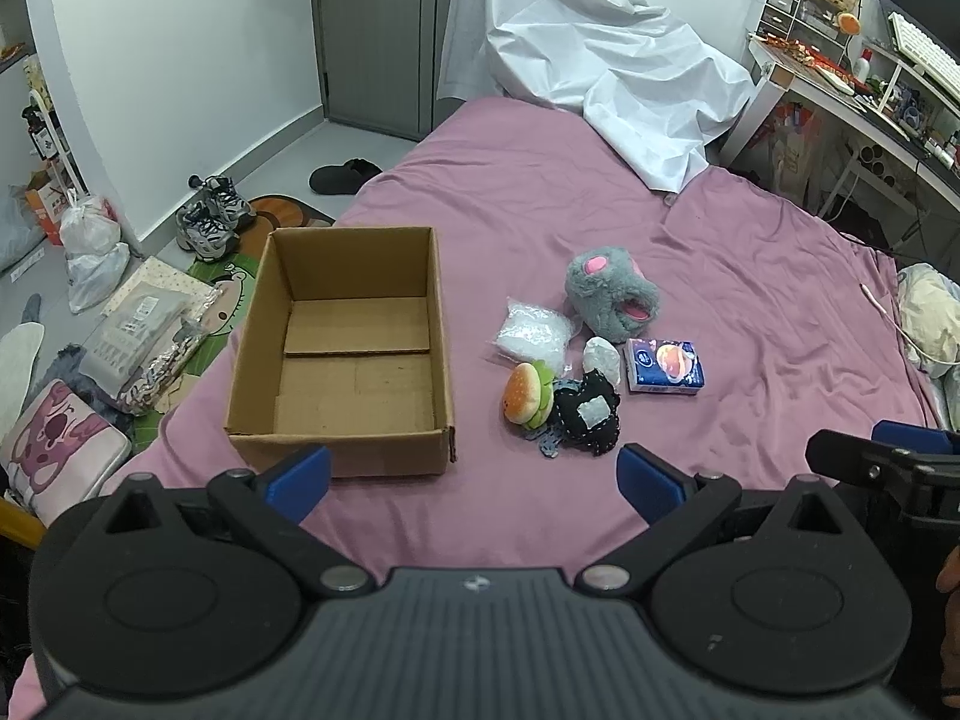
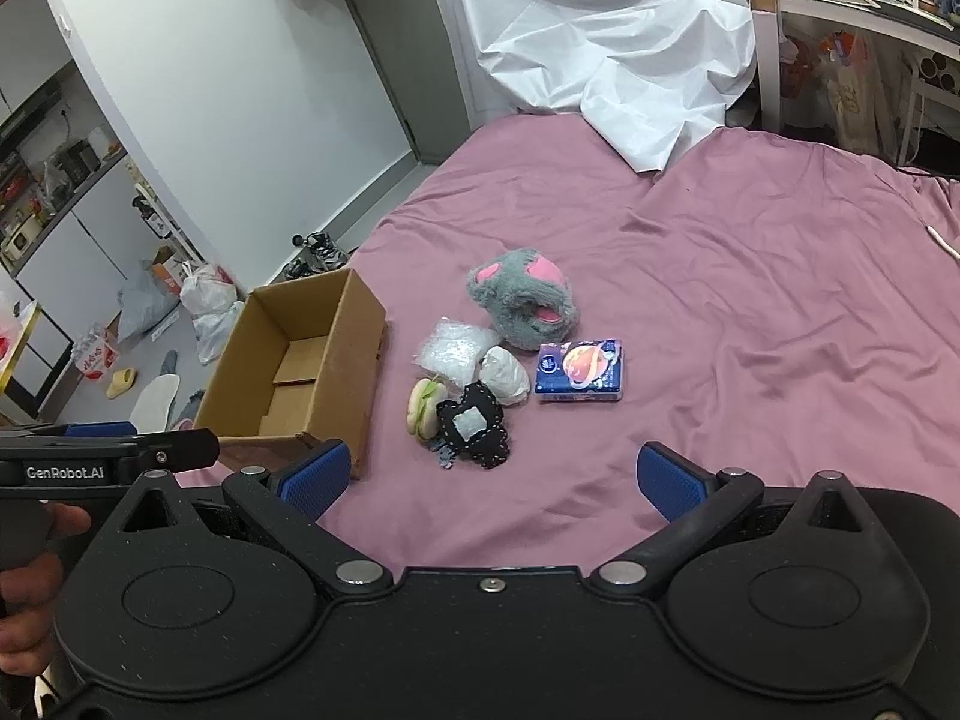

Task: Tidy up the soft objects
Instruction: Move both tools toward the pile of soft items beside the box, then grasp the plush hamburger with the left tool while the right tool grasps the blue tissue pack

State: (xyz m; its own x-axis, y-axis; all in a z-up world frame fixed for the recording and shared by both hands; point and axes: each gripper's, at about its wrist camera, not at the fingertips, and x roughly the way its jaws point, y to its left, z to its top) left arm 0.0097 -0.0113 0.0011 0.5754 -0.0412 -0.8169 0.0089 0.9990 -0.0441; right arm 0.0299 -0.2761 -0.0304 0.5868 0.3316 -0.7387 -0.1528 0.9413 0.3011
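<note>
An empty cardboard box (image 1: 282, 420) (image 2: 354, 324) stands on the purple bed. To its right lies a cluster of soft things: a grey plush slipper (image 1: 609, 291) (image 2: 522, 297), a clear bag of white filling (image 1: 531, 333) (image 2: 453, 348), a small white bundle (image 1: 602, 356) (image 2: 506, 375), a blue tissue pack (image 1: 665, 366) (image 2: 581, 372), a burger plush (image 1: 528, 393) (image 2: 423, 405) and a black stitched pouch (image 1: 585, 417) (image 2: 474, 426). My left gripper (image 1: 474, 477) is open and empty, near the box's front. My right gripper (image 2: 492, 474) is open and empty, in front of the cluster.
A crumpled white sheet (image 1: 600, 48) (image 2: 600, 36) lies at the bed's far end. A cluttered desk (image 1: 870, 96) stands at right. Shoes (image 1: 210, 219), bags and cushions lie on the floor at left. A white cable (image 1: 882, 306) lies near the bed's right side.
</note>
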